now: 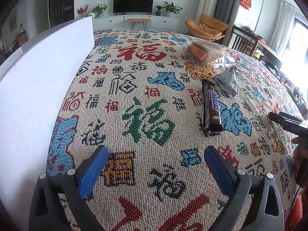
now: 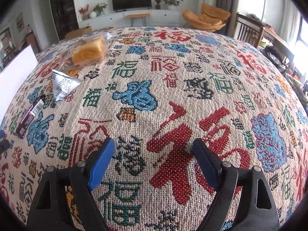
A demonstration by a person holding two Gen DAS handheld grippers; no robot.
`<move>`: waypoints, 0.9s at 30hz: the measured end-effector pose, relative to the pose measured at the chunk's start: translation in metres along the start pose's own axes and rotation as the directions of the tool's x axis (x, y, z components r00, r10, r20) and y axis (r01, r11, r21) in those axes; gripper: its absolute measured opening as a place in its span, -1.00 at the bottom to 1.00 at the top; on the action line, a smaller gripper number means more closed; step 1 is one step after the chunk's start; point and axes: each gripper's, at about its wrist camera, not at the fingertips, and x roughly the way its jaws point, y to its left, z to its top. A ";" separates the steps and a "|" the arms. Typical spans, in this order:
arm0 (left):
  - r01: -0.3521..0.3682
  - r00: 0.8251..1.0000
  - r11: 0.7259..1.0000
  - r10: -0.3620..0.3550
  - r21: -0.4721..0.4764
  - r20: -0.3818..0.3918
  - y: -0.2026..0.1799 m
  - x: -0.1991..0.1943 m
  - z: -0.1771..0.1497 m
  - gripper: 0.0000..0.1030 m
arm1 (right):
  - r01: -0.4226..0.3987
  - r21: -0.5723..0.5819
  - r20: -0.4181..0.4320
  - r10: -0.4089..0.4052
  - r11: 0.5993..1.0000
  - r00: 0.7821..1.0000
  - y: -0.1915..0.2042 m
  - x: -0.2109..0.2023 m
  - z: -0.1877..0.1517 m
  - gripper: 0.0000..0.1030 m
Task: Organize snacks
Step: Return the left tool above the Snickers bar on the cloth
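- Evidently caught both claws idle: found the left gripper (image 1: pixel 156 151) spread wide over bare tablecloth (image 1: pixel 144 77), nothing between its pads; found the right gripper (image 2: pixel 153 143) likewise parted and empty.
- Spotted the chocolate bar (image 1: pixel 211 107) ahead of the left claw and slightly to its right, lying flat with its near end turned back toward the claw; from the right claw, placed it far off to the left (image 2: pixel 28 115).
- Noted the triangular foil packet (image 1: pixel 226 80) just beyond the bar's far end; could not tell whether touching.
- Saw the bagged bread (image 1: pixel 204 53) farther ahead again, well apart from either claw.
- Judged the bar the likeliest first pick, and the left claw the nearer one.
- Judged it best to swing right until the bar sat centred between the pads, to close across its narrow width near the middle, and to keep clear of the foil packet.
- Reckoned the slick wrapper might slide on the weave, so favoured a square, low approach.
- Marked a white panel (image 1: pixel 38 86) standing close to the left of the left claw; could not tell whether it belonged to a box, and saw nothing of any inside.
- Made out only one holder with contents: the clear bag, with bread in it.
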 end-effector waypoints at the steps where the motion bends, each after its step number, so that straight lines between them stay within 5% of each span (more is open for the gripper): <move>1: -0.002 1.000 1.000 0.002 0.001 -0.001 0.000 0.000 0.000 0.92 | 0.001 0.001 0.000 -0.001 1.000 1.000 0.000 0.000 0.000 0.66; 27: 0.119 0.993 0.990 -0.120 -0.075 0.002 0.002 -0.008 -0.001 0.92 | 0.002 0.003 0.000 -0.002 1.000 1.000 0.000 0.000 0.000 0.67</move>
